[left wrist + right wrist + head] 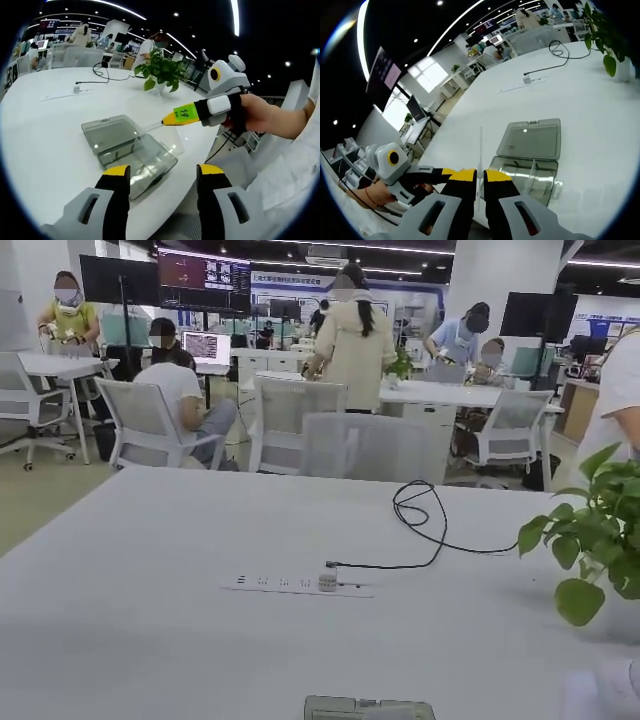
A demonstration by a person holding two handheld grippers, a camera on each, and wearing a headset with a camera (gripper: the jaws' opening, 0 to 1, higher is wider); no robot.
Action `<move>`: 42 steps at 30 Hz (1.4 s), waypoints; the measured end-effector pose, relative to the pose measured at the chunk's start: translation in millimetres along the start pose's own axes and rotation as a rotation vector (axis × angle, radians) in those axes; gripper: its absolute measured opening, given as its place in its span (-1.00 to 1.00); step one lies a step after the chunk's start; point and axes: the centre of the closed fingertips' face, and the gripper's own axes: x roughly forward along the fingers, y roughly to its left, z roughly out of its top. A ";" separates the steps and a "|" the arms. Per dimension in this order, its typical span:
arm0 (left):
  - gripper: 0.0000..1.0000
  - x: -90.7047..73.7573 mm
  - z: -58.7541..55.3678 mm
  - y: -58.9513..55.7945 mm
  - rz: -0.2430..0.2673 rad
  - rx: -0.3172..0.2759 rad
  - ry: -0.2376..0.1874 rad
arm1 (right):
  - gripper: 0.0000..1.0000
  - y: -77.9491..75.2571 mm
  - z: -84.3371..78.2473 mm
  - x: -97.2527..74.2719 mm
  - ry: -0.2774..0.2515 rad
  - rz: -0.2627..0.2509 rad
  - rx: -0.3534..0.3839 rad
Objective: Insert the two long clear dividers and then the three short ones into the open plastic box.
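At the near edge of the white counter (45,150), my right gripper (480,176) is clenched on a thin clear plastic divider (480,145) near the open clear plastic box (527,165), presumably to slot it in, while my left gripper (162,172) hangs released and empty.

Bare white table (120,620) lies open on the left and between the box (140,165) at the near edge and the power strip (296,583) farther off. A looped black cable (420,515) and the plant (590,540) crowd the far right; the right gripper (480,176) and its clear divider (480,145) hang above the box
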 end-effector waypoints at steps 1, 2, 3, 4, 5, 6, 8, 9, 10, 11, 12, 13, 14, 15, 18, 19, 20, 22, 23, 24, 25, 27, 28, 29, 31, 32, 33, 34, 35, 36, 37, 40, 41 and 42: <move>0.08 -2.0 -1.4 1.1 -0.003 0.009 0.001 | -0.87 -0.5 0.5 0.6 0.006 -0.008 -0.003; 0.10 -3.4 -2.5 1.7 -0.005 0.015 0.003 | -0.87 -0.7 0.6 1.1 0.010 -0.011 -0.003; 0.12 -5.2 -3.9 2.4 -0.008 0.026 0.004 | -0.87 -1.4 0.6 1.8 0.017 -0.016 0.000; 0.15 -6.5 -4.8 3.1 -0.009 0.031 0.005 | -0.87 -1.5 0.4 2.4 0.021 -0.019 0.001; 0.18 -8.2 -5.9 3.9 -0.012 0.036 0.005 | -0.87 -1.7 0.2 2.9 0.025 -0.022 0.001; 0.20 -9.2 -6.8 4.2 -0.016 0.043 0.006 | -0.87 -2.4 0.0 3.2 0.031 -0.030 0.005; 0.26 -11.4 -9.2 5.7 -0.020 0.060 0.009 | -0.87 -3.8 0.4 3.8 0.040 -0.040 0.012; 0.27 -12.3 -11.1 6.1 -0.024 0.067 0.015 | -0.87 -4.4 0.8 4.0 0.044 -0.045 0.015; 0.29 -13.5 -13.1 5.8 -0.033 0.080 0.019 | -0.87 -5.1 1.4 4.2 0.050 -0.052 0.017; 0.32 -14.5 -14.8 5.9 -0.036 0.086 0.024 | -0.87 -5.7 1.9 4.5 0.054 -0.057 0.019; 0.37 -15.3 -16.4 6.0 -0.039 0.094 0.028 | -0.87 -6.0 2.0 4.7 0.059 -0.060 0.021; 0.41 -16.5 -18.9 6.6 -0.042 0.108 0.035 | -0.87 -6.3 1.9 5.1 0.069 -0.068 0.019; 0.43 -17.3 -20.0 7.1 -0.045 0.112 0.038 | -0.87 -6.9 1.8 5.4 0.075 -0.075 0.018; 0.45 -18.5 -21.4 7.6 -0.050 0.117 0.039 | -0.87 -7.6 1.9 6.1 0.082 -0.082 0.019; 0.53 -20.0 -26.0 9.2 -0.059 0.141 0.052 | -0.87 -12.2 0.5 7.3 0.109 -0.109 0.020; 0.56 -20.4 -27.2 9.9 -0.059 0.151 0.056 | -0.87 -13.3 0.5 8.0 0.116 -0.114 0.025; 0.58 -20.8 -28.1 10.3 -0.062 0.157 0.057 | -0.87 -14.3 0.3 8.6 0.126 -0.120 0.026; 0.63 -22.0 -30.0 10.8 -0.070 0.166 0.061 | -0.87 -16.8 0.3 10.1 0.146 -0.141 0.026; 0.65 -22.6 -31.4 11.5 -0.073 0.176 0.064 | -0.87 -17.1 0.3 11.5 0.157 -0.147 0.033; 0.67 -23.0 -32.6 12.1 -0.075 0.182 0.067 | -0.87 -17.6 0.5 12.5 0.164 -0.151 0.035; 0.69 -23.5 -34.0 12.5 -0.078 0.190 0.071 | -0.87 -18.3 0.8 13.4 0.170 -0.157 0.036; 0.76 -24.0 -36.8 14.3 -0.081 0.204 0.074 | -0.87 -20.0 1.3 15.9 0.185 -0.173 0.039; 0.79 -24.4 -38.3 14.5 -0.086 0.217 0.078 | -0.87 -21.0 0.6 17.9 0.197 -0.180 0.041; 0.81 -24.6 -39.0 14.7 -0.089 0.220 0.078 | -0.87 -22.3 -0.2 19.2 0.206 -0.187 0.043; 0.85 -24.3 -41.5 16.4 -0.094 0.231 0.082 | -0.87 -23.9 -4.9 22.9 0.235 -0.199 0.047; 0.86 -24.0 -42.9 17.5 -0.094 0.237 0.085 | -0.87 -25.0 -7.4 24.4 0.247 -0.206 0.048; 0.89 -23.7 -44.8 19.0 -0.095 0.246 0.089 | -0.87 -26.0 -11.3 26.5 0.263 -0.214 0.060; 0.89 -23.6 -45.8 19.8 -0.096 0.250 0.091 | -0.87 -26.1 -14.0 28.1 0.271 -0.215 0.077; 0.89 -23.7 -46.5 21.2 -0.097 0.249 0.092 | -0.87 -26.9 -17.7 30.6 0.283 -0.218 0.093; 0.88 -23.8 -46.4 21.4 -0.100 0.246 0.089 | -0.87 -28.2 -19.7 31.7 0.290 -0.224 0.098; 0.87 -23.8 -45.9 20.9 -0.106 0.242 0.085 | -0.87 -29.1 -21.3 32.9 0.295 -0.230 0.106; 0.87 -22.8 -45.2 21.8 -0.109 0.248 0.077 | -0.87 -33.4 -26.2 35.8 0.310 -0.250 0.148; 0.87 -22.1 -46.1 22.8 -0.112 0.252 0.078 | -0.87 -34.8 -27.5 37.4 0.314 -0.257 0.160; 0.89 -21.5 -46.3 23.2 -0.114 0.255 0.077 | -0.87 -35.4 -29.3 38.3 0.322 -0.261 0.166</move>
